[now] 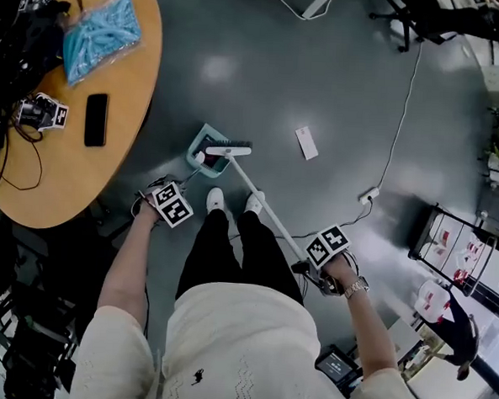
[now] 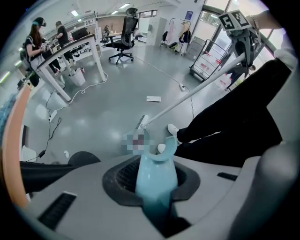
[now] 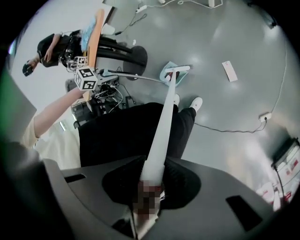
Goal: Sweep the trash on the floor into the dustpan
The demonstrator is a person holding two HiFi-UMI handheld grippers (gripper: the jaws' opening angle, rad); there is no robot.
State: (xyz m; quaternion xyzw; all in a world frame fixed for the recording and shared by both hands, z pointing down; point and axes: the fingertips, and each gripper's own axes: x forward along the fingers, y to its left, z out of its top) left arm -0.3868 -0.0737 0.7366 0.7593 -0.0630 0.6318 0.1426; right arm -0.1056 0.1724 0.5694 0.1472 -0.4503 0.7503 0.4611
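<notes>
A teal dustpan point(image 1: 202, 152) rests on the grey floor just ahead of my shoes. Its long teal handle point(image 2: 157, 171) runs back into my left gripper point(image 1: 172, 205), which is shut on it. A white broom handle point(image 1: 266, 208) slants from my right gripper point(image 1: 327, 248), shut on its top end point(image 3: 159, 140), down to the broom head point(image 1: 229, 149) at the dustpan's mouth. A white slip of paper point(image 1: 306, 143) lies on the floor to the right of the pan, also seen as a paper slip point(image 3: 229, 71) from the right gripper. What is inside the pan is blurred.
A round wooden table point(image 1: 127, 136) stands at the left with a phone point(image 1: 96, 119), a blue bag point(image 1: 99, 33) and cables. A power strip point(image 1: 369, 194) with a white cord lies on the floor at the right. Racks point(image 1: 466, 250) stand far right; office chairs point(image 2: 123, 40) and desks are further off.
</notes>
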